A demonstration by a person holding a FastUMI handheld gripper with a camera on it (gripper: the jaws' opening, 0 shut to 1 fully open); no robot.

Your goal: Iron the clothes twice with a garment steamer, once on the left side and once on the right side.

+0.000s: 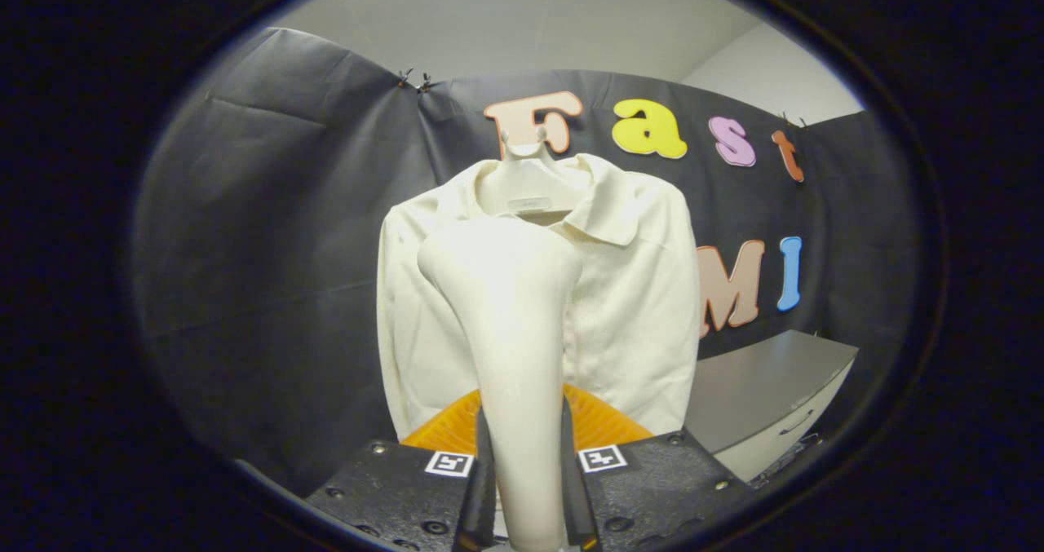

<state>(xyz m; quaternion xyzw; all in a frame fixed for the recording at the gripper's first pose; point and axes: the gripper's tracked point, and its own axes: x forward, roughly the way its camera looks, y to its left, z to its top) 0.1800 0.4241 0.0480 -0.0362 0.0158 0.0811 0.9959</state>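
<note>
While shirt (628, 291) hangs on hanger (528, 189) against booth wall, beyond tongs: sweep steamer head flat down one front half, then other. Garment steamer (514, 332) stands upright, long axis vertical, broad head up, toward shirt. Tongs (522, 479) closed on its handle, both fingers pressing.

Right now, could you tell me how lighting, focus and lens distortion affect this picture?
Gripper view: even, soft light; the steamer, clamped in the gripper, looks slightly soft and pale against the sharper shirt; fisheye bends the booth's cloth wall.
</note>
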